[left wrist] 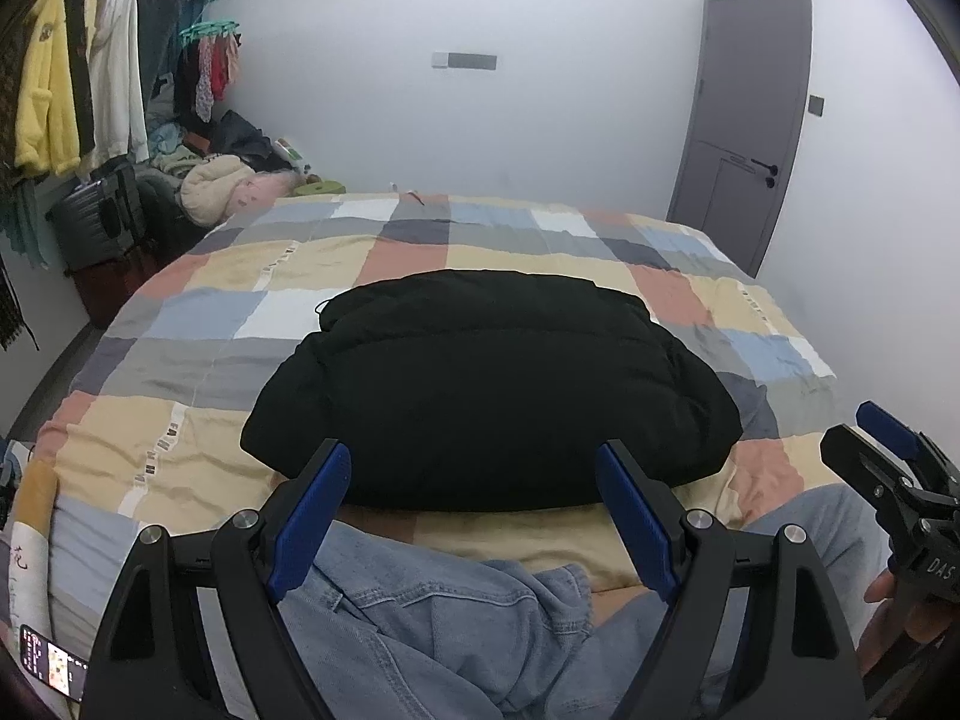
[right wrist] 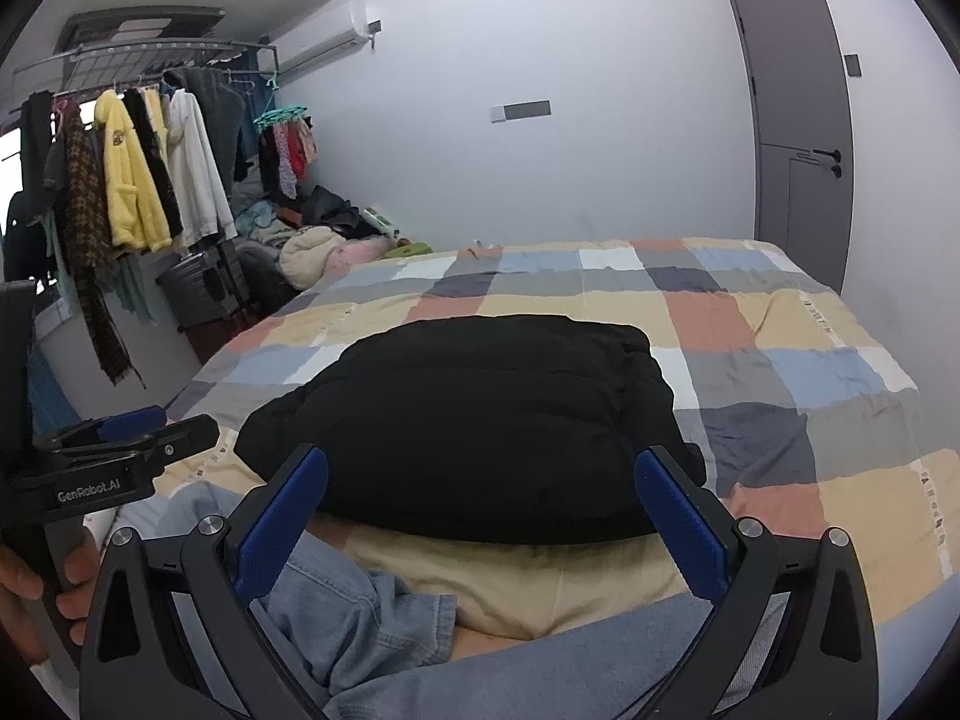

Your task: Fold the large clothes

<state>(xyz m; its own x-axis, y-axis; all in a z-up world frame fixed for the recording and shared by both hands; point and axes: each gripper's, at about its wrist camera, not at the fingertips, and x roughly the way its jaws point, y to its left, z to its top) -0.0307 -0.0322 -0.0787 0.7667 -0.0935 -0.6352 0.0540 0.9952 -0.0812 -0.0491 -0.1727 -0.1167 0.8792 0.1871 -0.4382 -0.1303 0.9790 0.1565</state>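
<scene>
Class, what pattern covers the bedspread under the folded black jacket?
Large checks of peach, cream, blue, grey and white; clearest in the right wrist view.

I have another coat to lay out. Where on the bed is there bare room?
Free: the checked bedspread beyond and right of the black jacket, toward the door. Crowded: the near edge, with the denim garment and both grippers.

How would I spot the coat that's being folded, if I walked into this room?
Look at the bed with the patchwork cover. Near its closest edge lies a puffy black coat, bundled into a mound. It is the only black thing on the bed; the pale blue denim in front of it lies flatter.
</scene>
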